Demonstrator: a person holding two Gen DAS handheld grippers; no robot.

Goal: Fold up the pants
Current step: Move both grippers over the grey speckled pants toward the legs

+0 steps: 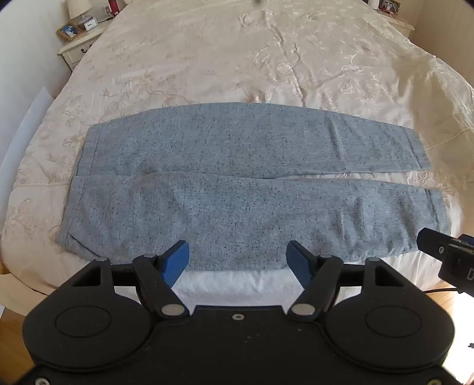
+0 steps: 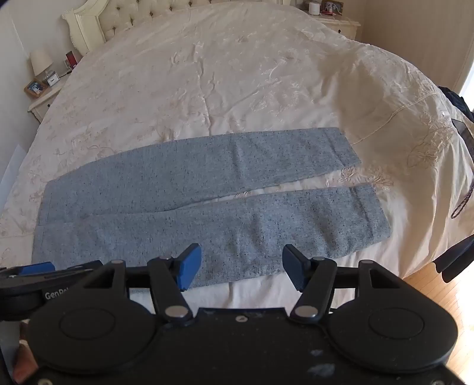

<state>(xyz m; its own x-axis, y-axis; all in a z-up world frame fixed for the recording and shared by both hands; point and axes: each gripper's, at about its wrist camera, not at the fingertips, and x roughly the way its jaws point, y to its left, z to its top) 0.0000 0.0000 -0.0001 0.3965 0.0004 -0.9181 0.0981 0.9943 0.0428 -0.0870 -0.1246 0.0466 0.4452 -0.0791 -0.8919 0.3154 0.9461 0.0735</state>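
A pair of grey speckled pants (image 1: 237, 183) lies flat across the lower middle of the frame in the left wrist view, spread on a cream embroidered bedspread (image 1: 207, 59). The waistband is at the left of the frame and the two legs run toward the right, side by side, with a thin gap opening between them near the cuffs. The near leg reaches close to the edge of the bed, where a white sheet (image 1: 237, 284) shows below it.

The left hand-held gripper (image 1: 238, 262) sits at the bottom centre of its own view, its blue-padded fingers (image 1: 176, 262) spread wide apart over the near edge of the near leg and holding nothing. Whether the pads touch the cloth cannot be told. The right hand-held gripper (image 2: 241, 269) is likewise spread wide and empty in its own view, hanging over the near edge of the same leg, further toward the cuffs. Part of it enters the left wrist view at the right edge (image 1: 444, 254), and part of the left one shows at the lower left of the right wrist view (image 2: 35, 281).

In the right wrist view the pants (image 2: 192, 207) slant from lower left to centre right. A tufted headboard (image 2: 118, 20) stands at the upper left, with a nightstand (image 2: 44, 100) carrying a lamp (image 2: 41, 62) and a framed photo (image 2: 34, 87). Wooden floor (image 2: 438, 284) shows at the lower right.
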